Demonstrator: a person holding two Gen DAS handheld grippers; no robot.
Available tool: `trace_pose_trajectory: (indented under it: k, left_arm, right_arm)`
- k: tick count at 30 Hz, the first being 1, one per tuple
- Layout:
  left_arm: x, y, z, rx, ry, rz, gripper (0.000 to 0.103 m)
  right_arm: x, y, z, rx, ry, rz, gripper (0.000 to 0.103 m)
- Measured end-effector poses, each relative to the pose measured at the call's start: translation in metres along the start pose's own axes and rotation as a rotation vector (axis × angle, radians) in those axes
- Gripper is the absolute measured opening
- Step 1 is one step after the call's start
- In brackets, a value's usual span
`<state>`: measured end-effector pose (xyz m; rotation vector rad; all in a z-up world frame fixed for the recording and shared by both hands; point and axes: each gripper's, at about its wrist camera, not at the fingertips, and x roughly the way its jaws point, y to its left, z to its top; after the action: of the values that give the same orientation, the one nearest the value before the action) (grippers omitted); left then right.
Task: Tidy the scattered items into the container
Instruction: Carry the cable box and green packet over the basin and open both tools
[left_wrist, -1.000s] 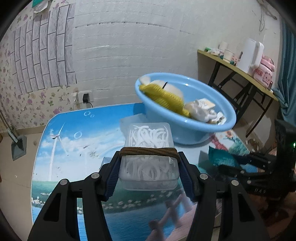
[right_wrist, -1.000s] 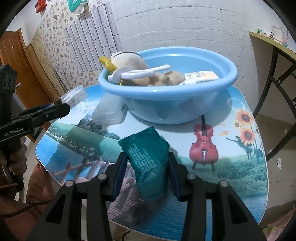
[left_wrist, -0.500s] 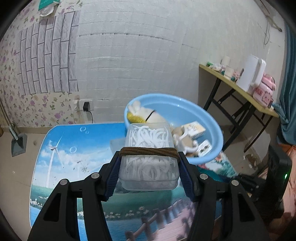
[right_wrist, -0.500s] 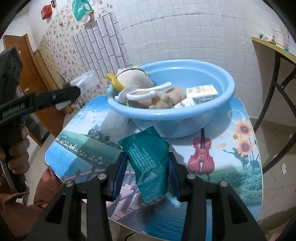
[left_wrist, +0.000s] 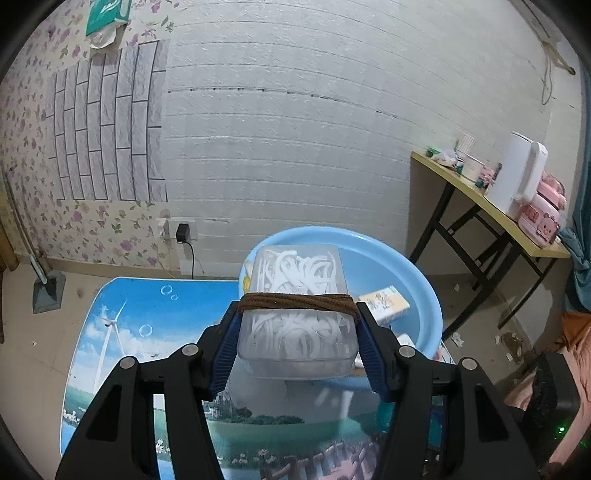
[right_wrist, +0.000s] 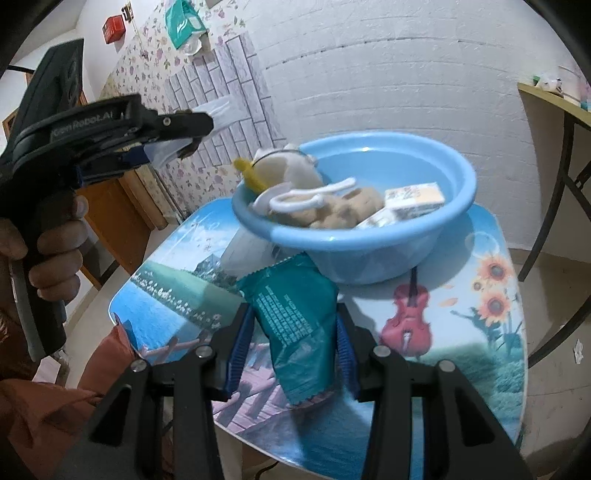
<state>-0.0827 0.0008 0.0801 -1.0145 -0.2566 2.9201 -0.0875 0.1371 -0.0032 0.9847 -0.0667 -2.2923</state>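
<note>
Through my left wrist camera, my left hand-held gripper (left_wrist: 298, 332) is clamped on a clear plastic box (left_wrist: 297, 314) packed with white strips and bound by a brown hair tie (left_wrist: 297, 301). I hold it in the air at the near rim of the blue basin (left_wrist: 417, 284), where a yellow-and-white carton (left_wrist: 385, 304) lies inside. The basin stands on the surface (left_wrist: 122, 332) with its printed landscape. Through my right wrist camera, my right hand-held gripper (right_wrist: 293, 345) is clamped on a teal snack packet (right_wrist: 295, 325), lifted above the surface (right_wrist: 480, 332) just in front of the basin (right_wrist: 369, 236). Inside the basin sit a white plush toy (right_wrist: 286, 171), a brown plush (right_wrist: 351, 206) and two cartons (right_wrist: 413, 195). To the left of the basin, my left hand-held gripper (right_wrist: 184, 136) holds the clear box (right_wrist: 218, 114) high.
</note>
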Motion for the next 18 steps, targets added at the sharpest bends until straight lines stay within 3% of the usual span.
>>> trace_pose_trajectory:
  k: [5,8,10,13,18]
  left_arm:
    - [0.008,-0.005,0.010,-0.012,0.001,0.031,0.058]
    - [0.016,-0.008,0.015,-0.025,0.008,0.047,0.059]
    - [0.022,-0.010,0.017,-0.027,0.014,0.061,0.059]
    - [0.029,-0.017,0.016,-0.012,0.030,0.091,0.059]
    - [0.033,-0.017,0.009,-0.003,0.052,0.110,0.059]
  right_arm:
    - [-0.026,-0.013,0.018,0.004,-0.080,0.021,0.040]
    - [-0.040,-0.019,0.032,-0.023,-0.142,0.041,0.033]
    - [-0.039,-0.023,0.039,-0.044,-0.162,0.053,0.021]
    - [-0.025,-0.032,0.037,-0.040,-0.125,0.096,0.011]
    - [-0.002,-0.054,0.019,0.033,-0.058,0.169,0.010]
